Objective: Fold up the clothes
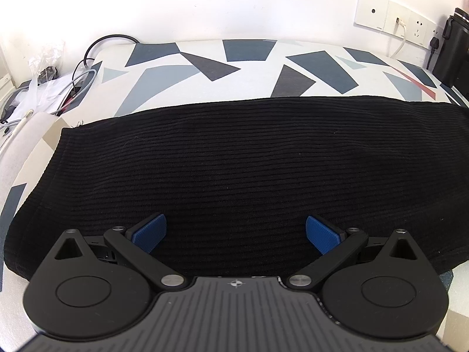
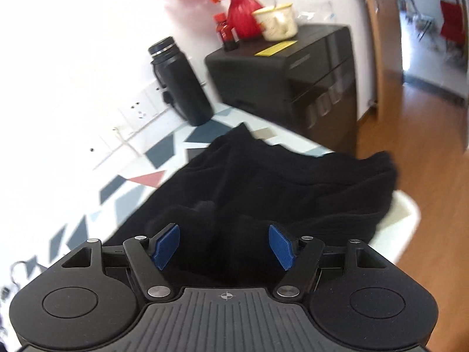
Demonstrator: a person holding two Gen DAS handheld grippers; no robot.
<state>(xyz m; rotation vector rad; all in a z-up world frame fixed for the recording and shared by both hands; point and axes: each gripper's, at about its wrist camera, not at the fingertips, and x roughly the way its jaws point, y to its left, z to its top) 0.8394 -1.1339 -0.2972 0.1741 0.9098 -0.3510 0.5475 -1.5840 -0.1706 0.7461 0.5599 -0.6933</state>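
My left tongs (image 1: 236, 236) hang spread wide over the black ribbed garment (image 1: 234, 161), blue pads (image 1: 151, 234) well apart and gripping nothing. The garment lies flat across the desk (image 1: 205, 58), which has a white cover with grey, blue and red angular patches. Beyond the garment, a tangle of cables (image 1: 73, 79) sits at the desk's far left corner, and wall sockets (image 1: 392, 17) show on the wall behind its far right end.

My right tongs (image 2: 224, 245) are released too, jaws apart above the garment (image 2: 278, 182), with cloth showing below and between the pads (image 2: 281, 246) but not pinched. Here the garment is rumpled, bunched into folds, and one end drapes past the desk's (image 2: 407, 208) rounded corner. Behind the garment, a dark flask (image 2: 180, 82) stands on the desk by the wall. Beside the flask is a black cabinet (image 2: 293, 79) carrying a red vase (image 2: 243, 11) of orange flowers, a small red bottle (image 2: 225, 32) and a cream mug (image 2: 277, 22). This view is blurred.
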